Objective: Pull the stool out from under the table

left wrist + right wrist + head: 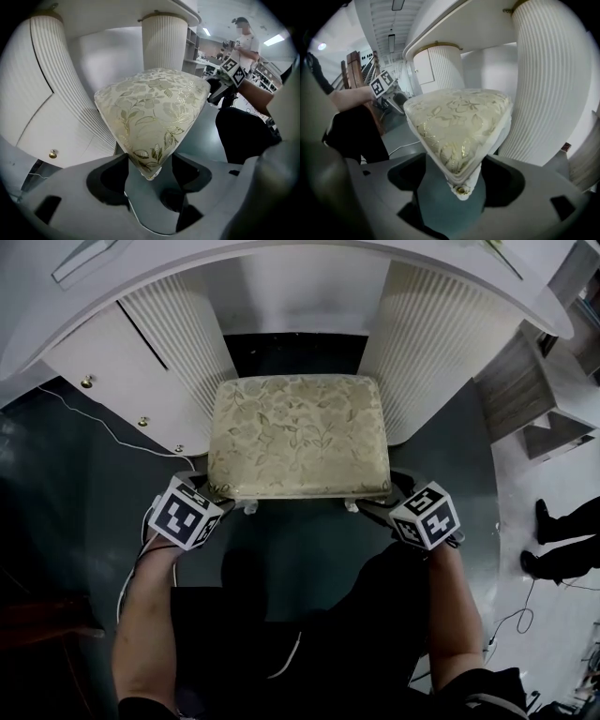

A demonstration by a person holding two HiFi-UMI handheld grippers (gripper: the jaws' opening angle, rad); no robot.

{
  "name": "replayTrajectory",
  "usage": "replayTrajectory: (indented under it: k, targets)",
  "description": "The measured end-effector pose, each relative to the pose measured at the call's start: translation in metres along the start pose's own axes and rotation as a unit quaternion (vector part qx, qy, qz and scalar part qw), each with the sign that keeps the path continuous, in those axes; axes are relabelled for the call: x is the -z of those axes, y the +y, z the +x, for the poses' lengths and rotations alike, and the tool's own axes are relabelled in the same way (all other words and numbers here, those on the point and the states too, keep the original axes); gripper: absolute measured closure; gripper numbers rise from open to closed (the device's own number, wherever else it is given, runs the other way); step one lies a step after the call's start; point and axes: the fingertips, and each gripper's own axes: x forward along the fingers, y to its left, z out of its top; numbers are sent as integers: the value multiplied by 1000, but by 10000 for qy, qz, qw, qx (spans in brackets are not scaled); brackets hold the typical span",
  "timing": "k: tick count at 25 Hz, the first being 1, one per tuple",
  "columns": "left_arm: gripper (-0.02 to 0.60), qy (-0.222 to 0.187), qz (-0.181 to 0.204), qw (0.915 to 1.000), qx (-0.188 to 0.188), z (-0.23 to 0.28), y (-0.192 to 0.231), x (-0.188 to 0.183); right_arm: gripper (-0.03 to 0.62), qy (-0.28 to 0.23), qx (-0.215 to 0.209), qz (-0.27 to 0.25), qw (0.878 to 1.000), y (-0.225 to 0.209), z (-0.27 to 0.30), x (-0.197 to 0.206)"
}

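Observation:
A stool (298, 432) with a cream floral cushion stands half under the white table (281, 261), between its two fluted pedestals. My left gripper (223, 499) is at the stool's near left corner. In the left gripper view that corner (149, 159) sits wedged between the jaws, and the left gripper (149, 168) is shut on it. My right gripper (380, 507) is at the near right corner. In the right gripper view the cushion corner (457, 161), with a small gold stud below it, fills the gap of the right gripper (458, 182), which is shut on it.
Fluted white pedestals (183, 343) (441, 343) flank the stool closely. A white cabinet with brass knobs (112, 371) lies at left, with a cable (94, 418) on the dark floor. Wooden shelving (534, 395) and a person's legs (562, 540) are at right.

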Motion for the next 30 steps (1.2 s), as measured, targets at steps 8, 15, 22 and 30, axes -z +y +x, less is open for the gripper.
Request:
replayTrajectory:
  k: [8,15,22,30]
  targets:
    - [307,463,100,9968,639,-5,0,4,213,447,-450,-226,9977,2,-3,0]
    - [234,-231,-137,9964,802,-27,14,-18,187,-357,-761,-209,9962,-20,-26,-37]
    - [88,-41,261,9951,956,-9,27,-26,126,112,-861,-765,9933,-18,-5,-46]
    - [80,-234,477,9832,1746,7,17,-32,122,374,-761,-869,9926,-18,1,-43]
